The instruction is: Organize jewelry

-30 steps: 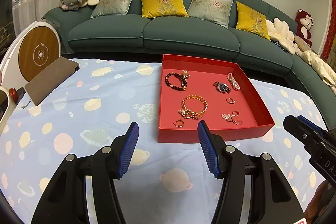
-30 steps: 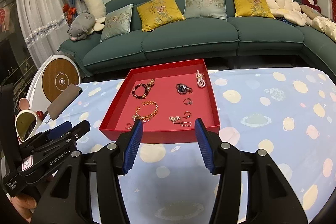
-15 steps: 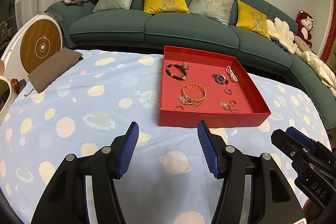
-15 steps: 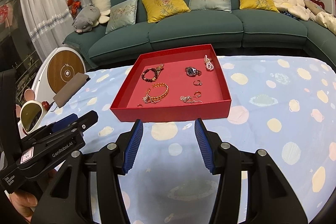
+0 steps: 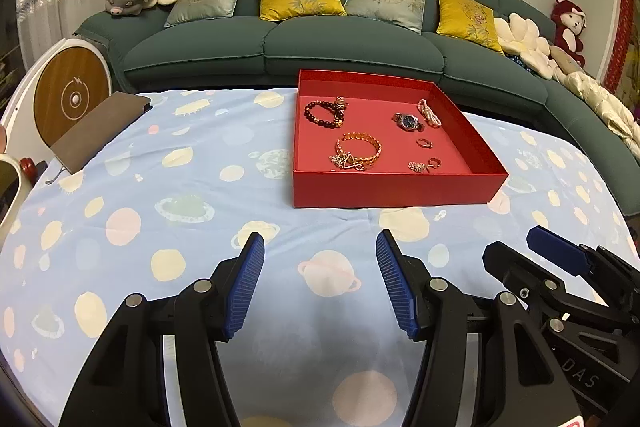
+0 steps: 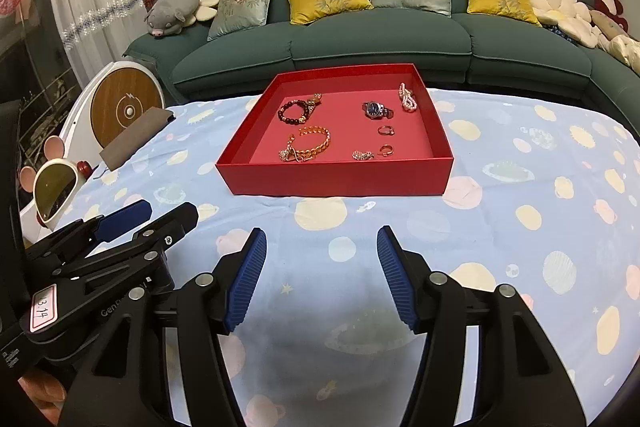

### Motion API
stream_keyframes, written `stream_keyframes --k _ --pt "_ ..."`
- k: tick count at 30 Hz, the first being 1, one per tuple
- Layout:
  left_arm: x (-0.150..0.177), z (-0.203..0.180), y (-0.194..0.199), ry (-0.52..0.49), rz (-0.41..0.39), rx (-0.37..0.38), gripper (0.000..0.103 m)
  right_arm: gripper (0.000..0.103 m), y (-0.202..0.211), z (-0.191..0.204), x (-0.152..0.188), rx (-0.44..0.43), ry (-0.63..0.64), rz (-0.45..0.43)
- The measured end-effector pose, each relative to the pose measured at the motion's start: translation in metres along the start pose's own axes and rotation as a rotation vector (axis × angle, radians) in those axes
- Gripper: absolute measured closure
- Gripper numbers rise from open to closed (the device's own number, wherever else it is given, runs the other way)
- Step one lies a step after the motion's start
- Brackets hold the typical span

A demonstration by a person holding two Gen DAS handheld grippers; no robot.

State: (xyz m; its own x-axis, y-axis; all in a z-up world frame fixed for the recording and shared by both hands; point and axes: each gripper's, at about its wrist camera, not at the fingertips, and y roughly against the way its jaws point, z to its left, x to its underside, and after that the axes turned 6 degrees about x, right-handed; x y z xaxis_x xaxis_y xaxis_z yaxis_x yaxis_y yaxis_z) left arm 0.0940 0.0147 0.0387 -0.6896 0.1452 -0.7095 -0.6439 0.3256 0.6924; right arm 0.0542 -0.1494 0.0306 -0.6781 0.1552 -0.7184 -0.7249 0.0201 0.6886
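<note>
- Since a second ago both my grippers have drawn back from the shallow red cardboard tray [image 5: 394, 189]; it sat right at the fingertips then, and a band of tablecloth now shows between.
- My left gripper [image 5: 320, 281] hangs over the pale blue planet-print tablecloth [image 5: 160, 187], its blue ribbed pads [image 5: 244, 291] standing moderately apart with nothing between them.
- My right gripper [image 6: 320, 277] is opening its jaws a little wider; only cloth lies between them.
- From the left camera I see the right gripper low at the right edge; from the right camera the left gripper sits low on the left.
- All the jewelry lies inside the tray: a dark beaded bracelet [image 5: 323, 113] at the far left, a gold chain bangle [image 5: 359, 148] nearer me with a small gold pendant piece [image 5: 346, 161] touching it.
- On the tray's right half: a blue-faced wristwatch [image 5: 408, 121], a pink pearl strand [image 5: 429, 112] just beyond it, a small ring [image 5: 424, 143], and a small hoop earring [image 5: 433, 161] beside a sparkly brooch-like piece [image 5: 417, 167].
- A brown flat pouch [image 5: 98, 129] lies at the cloth's far left edge, well apart from the tray.
- A teal sofa [image 5: 340, 47] with cushions stands behind the table.
</note>
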Motion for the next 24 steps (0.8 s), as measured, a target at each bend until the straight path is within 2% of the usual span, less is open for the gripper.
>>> stream_keyframes --k 4,7,18,21,24 --pt "0.0 0.002 -0.005 -0.006 0.011 -0.004 0.041 0.047 -0.008 0.0 0.004 0.006 0.005 0.03" --pt "-0.002 0.005 -0.007 0.007 0.015 -0.003 0.041 0.04 -0.012 -0.001 0.004 0.0 -0.006 0.046" --pt "-0.001 0.004 -0.01 0.008 0.022 -0.017 0.041 0.038 -0.016 0.001 0.006 0.028 -0.003 0.053" --pt "-0.001 0.003 -0.01 0.02 0.02 -0.026 0.04 0.032 -0.015 -0.001 0.005 0.06 -0.012 0.039" --pt "-0.002 0.002 -0.01 0.028 0.018 -0.044 0.035 0.026 -0.012 -0.005 0.005 0.091 -0.024 0.02"
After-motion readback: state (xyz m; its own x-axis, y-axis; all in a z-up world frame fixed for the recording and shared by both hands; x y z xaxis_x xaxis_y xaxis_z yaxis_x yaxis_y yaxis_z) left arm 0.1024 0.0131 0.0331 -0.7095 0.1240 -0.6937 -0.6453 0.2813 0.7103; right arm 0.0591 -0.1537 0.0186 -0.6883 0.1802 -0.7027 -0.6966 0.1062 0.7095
